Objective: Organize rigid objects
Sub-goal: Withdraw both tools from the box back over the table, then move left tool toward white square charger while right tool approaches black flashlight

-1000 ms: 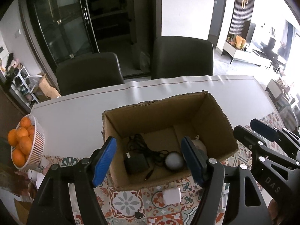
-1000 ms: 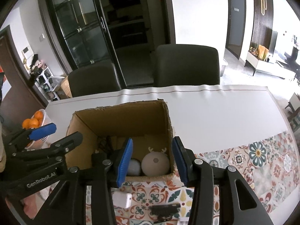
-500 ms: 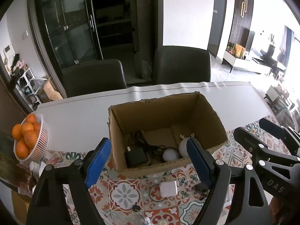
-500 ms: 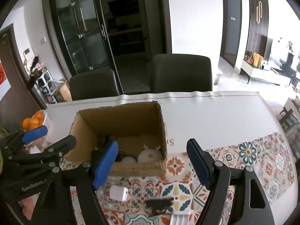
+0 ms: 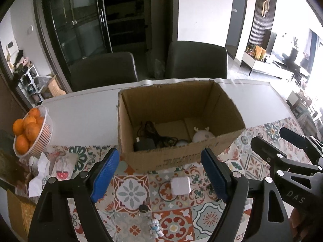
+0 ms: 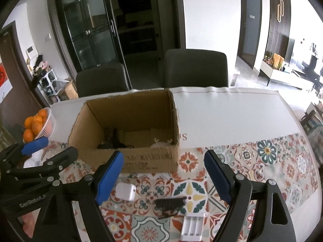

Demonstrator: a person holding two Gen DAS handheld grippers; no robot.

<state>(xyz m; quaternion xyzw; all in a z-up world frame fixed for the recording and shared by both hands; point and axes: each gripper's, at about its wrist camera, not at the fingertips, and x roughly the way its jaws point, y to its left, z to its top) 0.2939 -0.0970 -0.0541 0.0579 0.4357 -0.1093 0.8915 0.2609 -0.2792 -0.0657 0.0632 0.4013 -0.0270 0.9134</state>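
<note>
Nearest the right gripper (image 6: 164, 178), whose jaws have just been opening and stand wide with nothing between them, lie a white battery holder (image 6: 192, 226), a black comb-like piece (image 6: 171, 202) and a white charger cube (image 6: 125, 191) on the patterned table (image 6: 268, 157). The left gripper (image 5: 162, 175) is also wide and empty above the cube, with a small figurine keychain (image 5: 153, 224) closer in. Both grippers hang near the same cube, so reaching together risks a collision. The keychain is small and could slip from the pads. Farther off, the cardboard box (image 5: 181, 159) already holds an adapter with cable and a round antlered gadget; a careless drop could tangle in the cable.
</note>
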